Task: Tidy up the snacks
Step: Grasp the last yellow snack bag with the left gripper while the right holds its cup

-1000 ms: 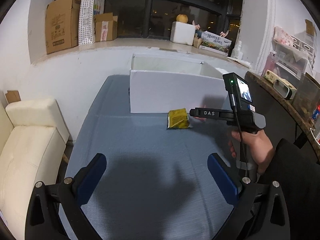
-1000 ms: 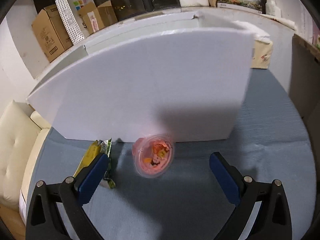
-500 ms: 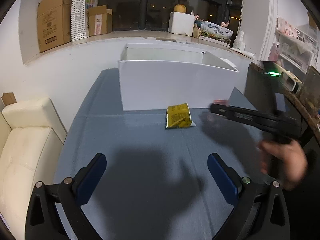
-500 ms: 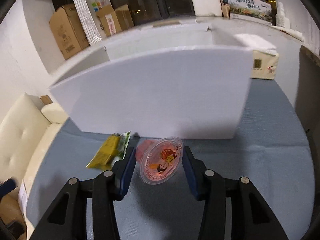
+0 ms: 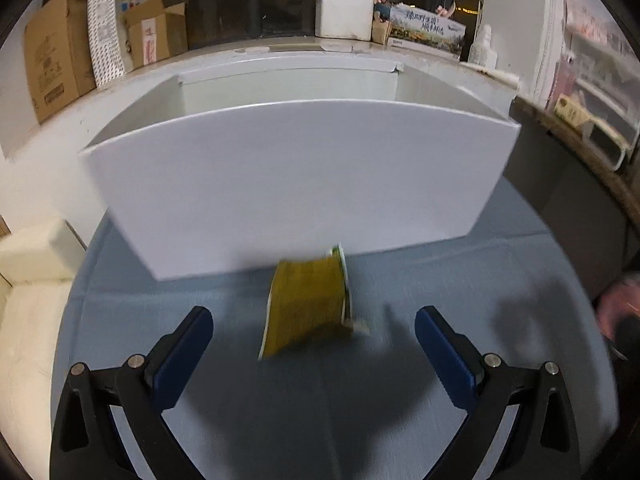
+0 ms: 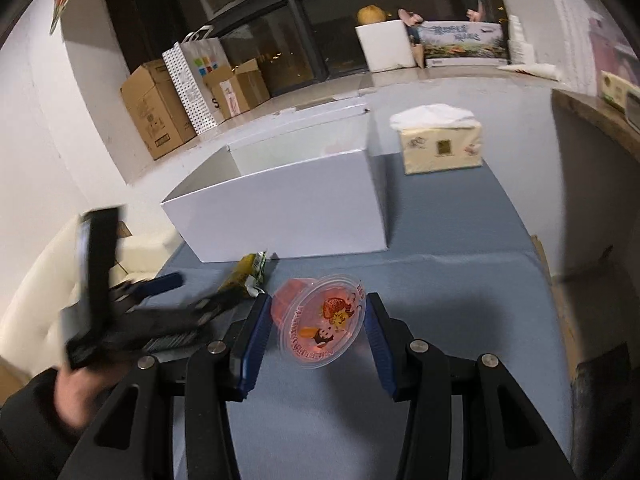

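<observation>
A yellow snack packet lies on the blue table just in front of the white open box. My left gripper is open, low over the table, with the packet between and just ahead of its fingers. My right gripper is shut on a pink jelly cup and holds it above the table, right of the packet. The box stands behind. The left gripper shows blurred at the left of the right wrist view.
A tissue pack sits on the table right of the box. Cardboard boxes and a paper bag stand on the window ledge. A cream sofa is left of the table; a dark counter is at right.
My right gripper closed on the jelly cup, lifted it and drew back to the right. My left gripper moved forward and down to the yellow packet.
</observation>
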{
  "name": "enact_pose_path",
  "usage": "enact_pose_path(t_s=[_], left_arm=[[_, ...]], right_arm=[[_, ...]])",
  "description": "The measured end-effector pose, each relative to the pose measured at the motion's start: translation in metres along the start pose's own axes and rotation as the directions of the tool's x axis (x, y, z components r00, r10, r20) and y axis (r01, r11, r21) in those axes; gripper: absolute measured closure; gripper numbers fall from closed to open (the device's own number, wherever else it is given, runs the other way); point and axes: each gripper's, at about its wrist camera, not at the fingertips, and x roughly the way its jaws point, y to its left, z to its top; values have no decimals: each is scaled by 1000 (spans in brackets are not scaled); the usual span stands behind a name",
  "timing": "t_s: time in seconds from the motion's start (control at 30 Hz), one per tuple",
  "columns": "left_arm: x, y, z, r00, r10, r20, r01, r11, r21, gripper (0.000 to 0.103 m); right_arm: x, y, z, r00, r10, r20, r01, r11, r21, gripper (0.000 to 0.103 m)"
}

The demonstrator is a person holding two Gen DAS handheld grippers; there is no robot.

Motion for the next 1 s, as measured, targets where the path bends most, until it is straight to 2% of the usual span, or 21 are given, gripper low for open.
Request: enact_pose_path(t_s=[0.2, 0.27, 0.3, 0.43, 0.6, 0.73, 0.87, 1.0], left_arm=[[25, 2, 5, 999, -13, -45, 12, 999, -32, 1], [30, 2, 6, 998, -11, -55, 10, 1000, -21, 26], [36, 1, 5, 997, 7, -81, -8, 1000, -5, 52], [29, 4, 4, 998, -22, -63, 21, 1000, -19, 57], [0, 7, -4, 998, -57, -6, 57, 998, -10, 57], [-47, 9, -14, 993, -85, 78, 84, 996, 11, 57], [-100, 22, -14, 979, -119, 164, 121, 993, -2, 57], [-131, 28, -7, 967, -126, 220, 130, 992, -4, 57]], right_arm=[[-7, -15, -7, 1000, -1, 3, 1, 999, 32, 52], [-7, -18, -8, 1000, 1, 4, -2, 999, 40, 52], [-8, -19, -9, 1000, 2, 3, -2, 999, 39, 52], [-8, -18, -11, 1000, 11, 5, -11, 999, 39, 52], [-8, -15, -13, 1000, 20, 6, -20, 999, 35, 52], [-9, -8, -12, 999, 34, 12, -35, 999, 30, 52], [-6, 5, -6, 998, 54, 20, -55, 998, 9, 52], [-3, 19, 6, 997, 73, 37, -73, 997, -15, 52]])
